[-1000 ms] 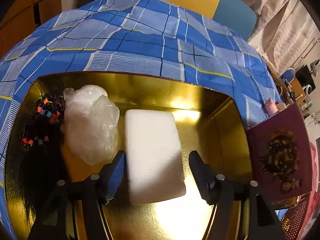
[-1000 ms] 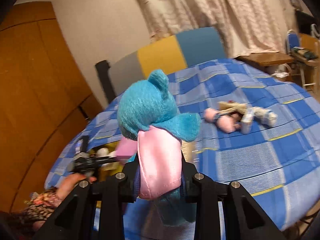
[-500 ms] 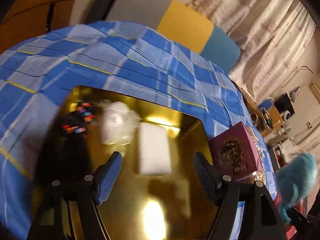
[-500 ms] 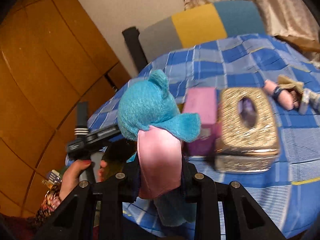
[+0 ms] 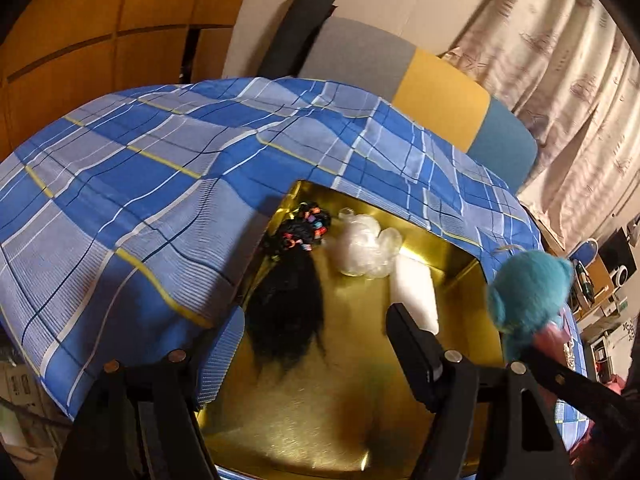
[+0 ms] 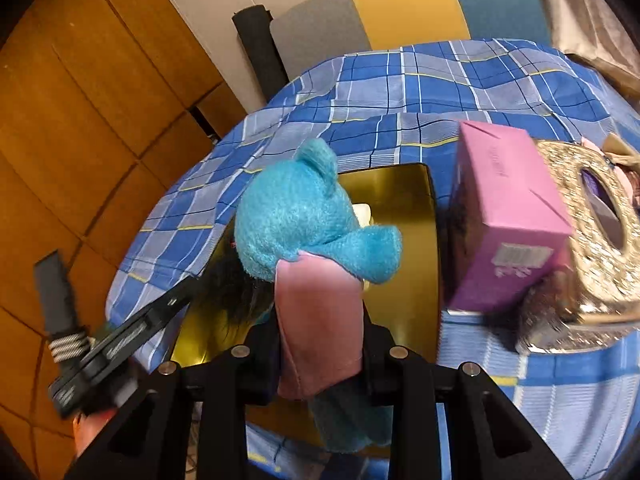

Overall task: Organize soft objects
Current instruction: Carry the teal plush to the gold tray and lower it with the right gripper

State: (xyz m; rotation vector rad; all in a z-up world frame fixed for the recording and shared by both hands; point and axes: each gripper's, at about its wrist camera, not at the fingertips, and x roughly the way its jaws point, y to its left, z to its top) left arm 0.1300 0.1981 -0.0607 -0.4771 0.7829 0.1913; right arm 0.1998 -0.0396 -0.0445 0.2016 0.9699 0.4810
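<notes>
Pinching a teal plush toy (image 6: 308, 216) by its pink satin part, our right gripper (image 6: 320, 344) has both fingers (image 6: 262, 360) pressed against the fabric, so the toy stands up ahead of it with its rounded ear topmost. Just beyond and below the toy lies the gold tray (image 6: 404, 296), sunk among the folds of the blue plaid cloth (image 6: 440, 92). To the right of that gripper a purple box (image 6: 508, 224) stands at the tray's edge, and a glittery gold tissue box (image 6: 592, 240) sits just beside it, further right; both are blurred.

From our left gripper (image 5: 316, 344) we see the same plush toy (image 5: 528, 292) off to the right, at the tray's right edge, the other tool's black arm under it. Our left gripper's jaws have just been opening and stand spread wide with nothing between them; its blue-padded left finger (image 5: 224, 352) overlaps the plaid cloth (image 5: 140, 200) at the tray's left rim, and its right finger is over the tray floor (image 5: 320, 412). Ahead of it in the tray lie three things: a black hairpiece with coloured beads (image 5: 292, 280) on the left, a crumpled clear plastic bag (image 5: 368, 248) further ahead in the middle, and a white foam block (image 5: 414, 292) just ahead of the right finger, its far end touching the bag.

Beyond the cloth stands a chair back (image 5: 420, 92) in grey, yellow and teal panels, with a pale curtain (image 5: 560, 60) to the right and orange wood panelling (image 5: 100, 40) to the left.
</notes>
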